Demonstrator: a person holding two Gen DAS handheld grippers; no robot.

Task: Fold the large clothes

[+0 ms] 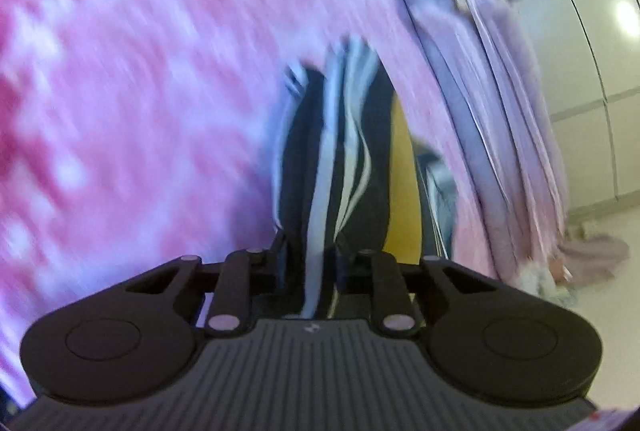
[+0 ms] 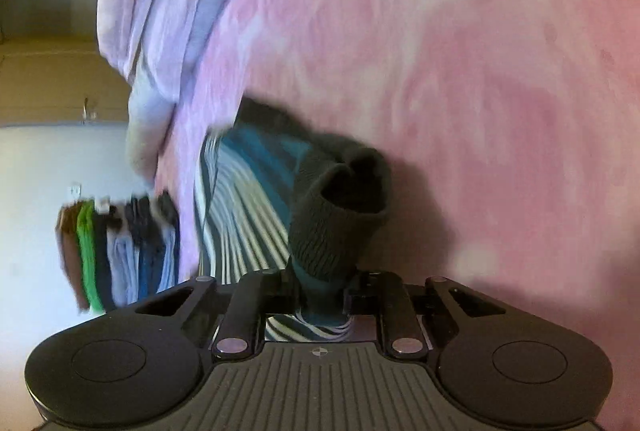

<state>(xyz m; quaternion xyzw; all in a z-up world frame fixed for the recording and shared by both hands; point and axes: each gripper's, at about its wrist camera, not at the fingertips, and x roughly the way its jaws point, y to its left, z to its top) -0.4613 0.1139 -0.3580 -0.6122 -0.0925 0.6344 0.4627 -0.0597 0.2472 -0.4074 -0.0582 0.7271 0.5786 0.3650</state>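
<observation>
A striped garment in black, white and teal hangs from both grippers over a pink patterned bed cover. In the left wrist view my left gripper [image 1: 310,251] is shut on a black-and-white striped fold of the garment [image 1: 340,151], which trails away from the fingers. In the right wrist view my right gripper [image 2: 320,283] is shut on the garment [image 2: 248,215] near its dark ribbed cuff [image 2: 340,215], which bulges open just beyond the fingers. Both views are motion-blurred.
The pink bed cover [image 1: 140,111] fills most of both views. Its layered lilac edge [image 2: 160,11] hangs at the bed's side. White wardrobe doors [image 1: 592,91] stand beyond it. Several clothes [image 2: 116,247] hang on a rack by the wall.
</observation>
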